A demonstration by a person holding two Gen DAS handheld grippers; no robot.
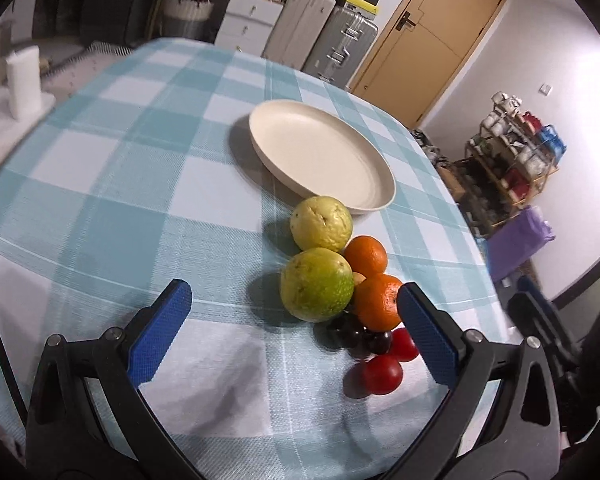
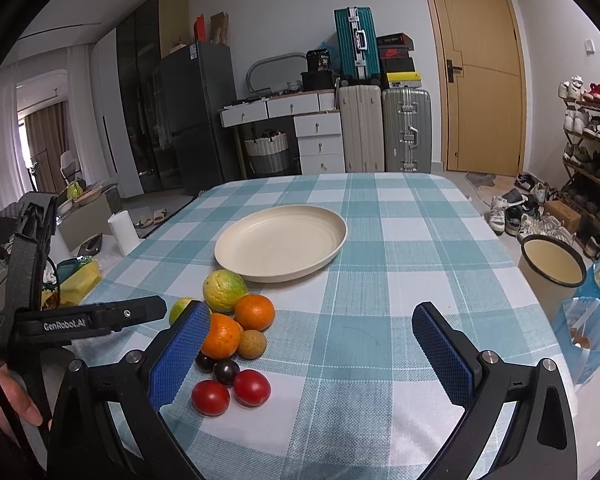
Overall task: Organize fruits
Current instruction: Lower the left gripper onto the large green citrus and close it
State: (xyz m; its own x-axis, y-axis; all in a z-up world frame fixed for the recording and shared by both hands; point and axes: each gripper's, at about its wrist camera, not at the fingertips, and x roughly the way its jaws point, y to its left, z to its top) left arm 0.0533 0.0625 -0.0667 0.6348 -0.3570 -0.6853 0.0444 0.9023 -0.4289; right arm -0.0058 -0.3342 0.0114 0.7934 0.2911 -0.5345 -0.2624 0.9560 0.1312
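Fruits sit heaped on the checked cloth of the bench (image 1: 100,184), just short of the empty cream plate (image 1: 320,156), which lies toward 12 o'clock from them. Seen from the left tongs (image 1: 296,300), spread wide and gripping nothing, the nearer green guava (image 1: 316,284) sits dead ahead between the blue ribbed pads, with the two oranges (image 1: 378,300) and the dark and red small fruits at about 2 o'clock. From the right tongs (image 2: 312,320), also spread and empty, the pile lies off at 10 o'clock, partly behind the left pad. I judge the left hand is better placed. The guavas are round, dull and pitted; the red tomatoes (image 2: 230,392) are smooth, glossy and likely to roll.
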